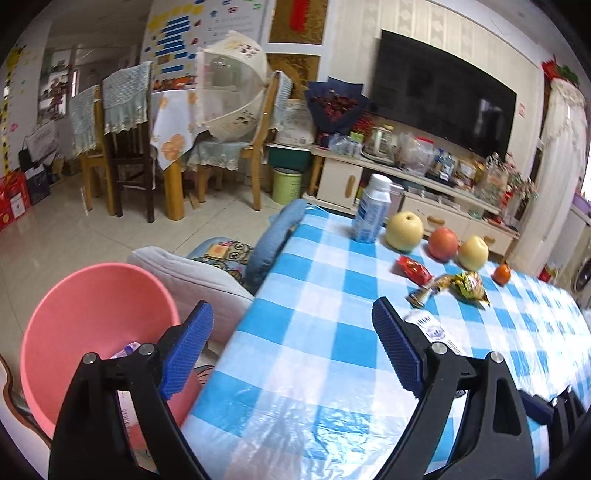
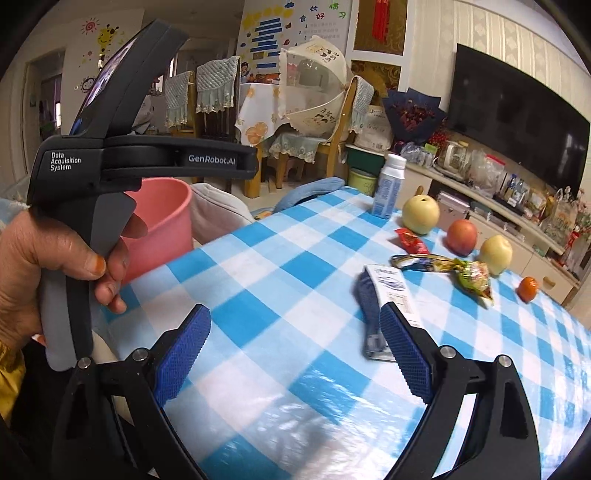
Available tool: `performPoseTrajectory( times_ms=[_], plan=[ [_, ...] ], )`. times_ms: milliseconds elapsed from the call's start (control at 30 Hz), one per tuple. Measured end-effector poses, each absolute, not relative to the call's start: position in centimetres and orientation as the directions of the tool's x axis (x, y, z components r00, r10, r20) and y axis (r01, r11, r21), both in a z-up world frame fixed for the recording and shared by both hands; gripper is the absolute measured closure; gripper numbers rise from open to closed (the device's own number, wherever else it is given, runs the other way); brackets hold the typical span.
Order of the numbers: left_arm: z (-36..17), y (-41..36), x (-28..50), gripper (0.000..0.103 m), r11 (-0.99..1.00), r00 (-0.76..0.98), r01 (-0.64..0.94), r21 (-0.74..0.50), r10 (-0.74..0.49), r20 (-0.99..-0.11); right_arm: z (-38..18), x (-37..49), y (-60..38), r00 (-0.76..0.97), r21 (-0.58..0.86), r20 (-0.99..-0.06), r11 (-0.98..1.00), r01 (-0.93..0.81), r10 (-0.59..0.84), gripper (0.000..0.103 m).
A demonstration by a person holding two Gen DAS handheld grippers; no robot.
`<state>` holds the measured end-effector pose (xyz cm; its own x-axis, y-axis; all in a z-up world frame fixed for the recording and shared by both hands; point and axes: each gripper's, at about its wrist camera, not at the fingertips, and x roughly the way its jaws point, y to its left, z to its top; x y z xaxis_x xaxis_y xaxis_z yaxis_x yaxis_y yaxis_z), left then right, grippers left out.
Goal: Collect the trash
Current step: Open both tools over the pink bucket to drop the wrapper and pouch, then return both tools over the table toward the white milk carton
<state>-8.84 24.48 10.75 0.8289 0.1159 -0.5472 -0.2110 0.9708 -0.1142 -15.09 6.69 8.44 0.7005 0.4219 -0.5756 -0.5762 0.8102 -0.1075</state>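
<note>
Left tool (image 2: 147,162) body, white print: "Data Acquisition System" on rear block, "GenRobot.AI" on side arm. Wall poster (image 2: 295,26): Chinese characters, too small to read.

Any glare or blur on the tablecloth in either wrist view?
Left wrist: white glare on the tablecloth between the open fingers; edges bend with fisheye. Right wrist: similar glare on the near cloth, and the flat wrapper looks motion-blurred; fruit beyond stays fairly sharp.
</note>
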Motion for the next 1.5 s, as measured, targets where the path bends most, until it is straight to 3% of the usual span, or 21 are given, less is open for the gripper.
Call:
performPoseTrajectory(
  times_ms=[500, 1033, 1500],
  plan=[
    [9.1, 18.1, -6.8, 0.015, 0.994, 0.796, -0.085, -0.065, 0.029, -0.604, 7.3, -13.2, 1.3, 0.752, -0.167, -0.579, 0.857, -0.488, 0.315, 0.011],
    [7.3, 10.6, -5.4, 0.015, 0.993, 0.734, 0.065, -0.102, -0.116, -0.669, 8.1, -9.5, -6.5, 0.817, -0.168, -0.560, 0.946, -0.276, 0.139, 0.010],
    [5.9, 6.4, -3.7, 0.015, 0.990, 0.688, 0.108, -0.094, -0.143, -0.712, 8.2, -7.2, -10.9, 0.809, -0.127, -0.586, 0.979, -0.158, 0.055, 0.010]
  ],
)
